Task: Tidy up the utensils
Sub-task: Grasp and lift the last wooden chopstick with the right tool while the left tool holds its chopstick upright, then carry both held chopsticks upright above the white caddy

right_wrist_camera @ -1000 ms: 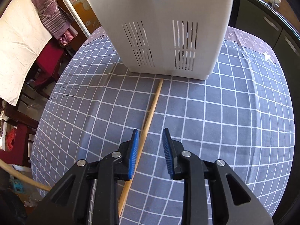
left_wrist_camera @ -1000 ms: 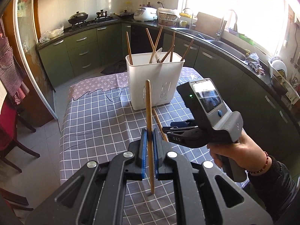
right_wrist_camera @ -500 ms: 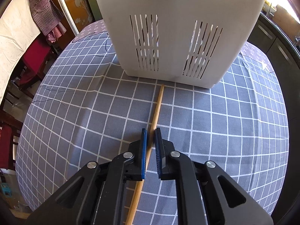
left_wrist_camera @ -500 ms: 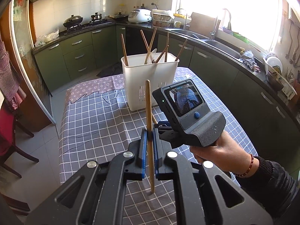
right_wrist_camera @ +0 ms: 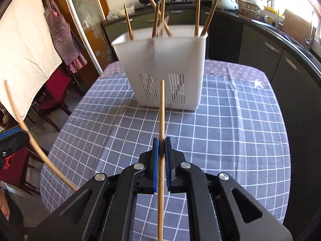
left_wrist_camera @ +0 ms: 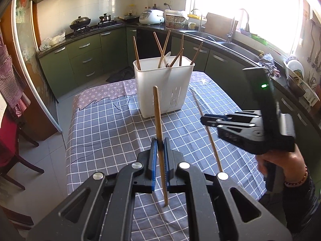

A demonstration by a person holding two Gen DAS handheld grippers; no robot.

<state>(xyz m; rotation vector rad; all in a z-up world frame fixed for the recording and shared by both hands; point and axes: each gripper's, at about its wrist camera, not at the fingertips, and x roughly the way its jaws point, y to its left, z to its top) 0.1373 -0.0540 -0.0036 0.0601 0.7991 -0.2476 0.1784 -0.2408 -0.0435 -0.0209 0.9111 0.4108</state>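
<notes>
Both grippers pinch slender, seemingly wooden chopsticks.

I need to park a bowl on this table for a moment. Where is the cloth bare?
Bare checked tablecloth lies right of the white holder, and left of it. The near middle is crowded: left gripper and right gripper each hold a chopstick there.

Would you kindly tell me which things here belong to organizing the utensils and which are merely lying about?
Job:
left gripper clamping a wooden chopstick
right gripper clamping another wooden chopstick
white slotted plastic utensil holder

Lying about:
black wok
white rice cooker
checked apron
</notes>
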